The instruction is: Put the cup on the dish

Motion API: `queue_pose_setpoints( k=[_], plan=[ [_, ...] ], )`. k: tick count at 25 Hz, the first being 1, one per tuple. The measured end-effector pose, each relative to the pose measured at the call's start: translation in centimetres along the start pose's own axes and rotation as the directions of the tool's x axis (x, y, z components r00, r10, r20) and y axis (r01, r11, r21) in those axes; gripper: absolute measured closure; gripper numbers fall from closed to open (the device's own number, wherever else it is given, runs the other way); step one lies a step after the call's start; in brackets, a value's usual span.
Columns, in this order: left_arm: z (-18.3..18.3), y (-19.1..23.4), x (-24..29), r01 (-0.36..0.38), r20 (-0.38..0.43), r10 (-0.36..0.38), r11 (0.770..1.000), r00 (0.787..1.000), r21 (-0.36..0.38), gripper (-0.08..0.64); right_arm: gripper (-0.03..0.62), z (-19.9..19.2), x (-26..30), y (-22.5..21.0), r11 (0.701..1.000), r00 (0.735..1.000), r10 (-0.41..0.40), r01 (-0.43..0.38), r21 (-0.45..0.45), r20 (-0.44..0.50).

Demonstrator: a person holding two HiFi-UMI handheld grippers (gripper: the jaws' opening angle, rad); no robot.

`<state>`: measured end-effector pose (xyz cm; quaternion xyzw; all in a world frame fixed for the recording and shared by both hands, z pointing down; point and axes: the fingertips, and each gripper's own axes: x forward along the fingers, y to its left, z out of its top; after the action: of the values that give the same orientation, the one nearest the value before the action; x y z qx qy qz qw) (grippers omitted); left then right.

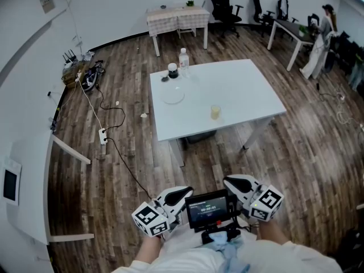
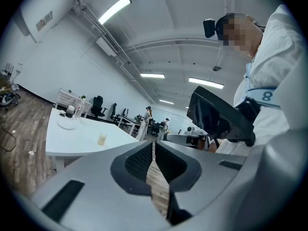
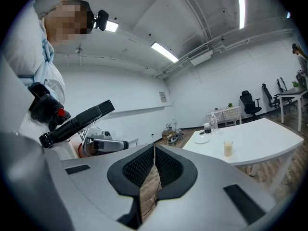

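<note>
Left gripper (image 2: 153,148): jaws were together, the ribbed pads meeting at their tips with nothing between them, only floor showing through the slit below; right gripper (image 3: 154,153): jaws likewise closed on each other and empty; both units were held low and close to the person's body, one on either side of a small dark screen (image 1: 209,208) mounted at the chest, each pointing roughly level and inward toward the other; neither was near the work surface. Wooden floor (image 1: 125,169) lay between the person and the white table (image 1: 250,90), which stood well ahead. The cup (image 1: 215,112), pale yellowish and upright, stood on the near part of the tabletop, touching nothing; the dish (image 1: 173,96), a shallow white round plate, lay nearer the table's far left corner, well apart from the cup and bare. Just beyond the dish stood a dark jar with a white lid (image 1: 173,70) and, beside that, a clear water bottle (image 1: 183,62). Further back a table with a checked cloth (image 1: 177,17) stood against the wall, with black office chairs (image 1: 224,7) to its right; a person (image 1: 321,38) stood at a desk in the far right corner; a power strip (image 1: 103,135) and trailing cables lay on the floor at the left.
</note>
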<state>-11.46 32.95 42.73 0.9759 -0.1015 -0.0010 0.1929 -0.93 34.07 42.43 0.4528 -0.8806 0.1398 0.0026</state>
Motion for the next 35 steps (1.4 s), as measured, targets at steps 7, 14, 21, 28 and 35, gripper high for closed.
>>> queue_pose_setpoints(
  k=[7,14,21,28,35],
  plan=[
    [-0.3,0.8,-0.3,-0.007,-0.001,0.007,1.000,1.000,-0.008,0.541,0.560,-0.3,1.2,0.2,1.000,1.000,0.019,-0.019,0.000,-0.011],
    [-0.1,1.2,0.1,-0.004,-0.002,0.004,1.000,1.000,-0.010,0.541,0.560,-0.3,1.3,-0.4,1.000,1.000,0.014,-0.014,0.001,-0.018],
    [0.1,2.1,0.7,-0.004,-0.010,0.003,1.000,1.000,-0.014,0.541,0.560,0.0,2.0,-1.6,1.000,1.000,0.017,-0.017,0.001,-0.024],
    [-0.2,3.6,2.2,-0.001,-0.018,0.001,1.000,1.000,-0.030,0.541,0.560,-0.7,2.5,-3.4,1.000,0.999,0.009,-0.009,0.020,-0.041],
    [1.3,7.9,6.0,-0.033,-0.022,0.032,0.999,0.999,-0.039,0.541,0.560,0.6,5.2,-8.9,0.999,0.998,0.041,-0.040,0.027,-0.041]
  ],
)
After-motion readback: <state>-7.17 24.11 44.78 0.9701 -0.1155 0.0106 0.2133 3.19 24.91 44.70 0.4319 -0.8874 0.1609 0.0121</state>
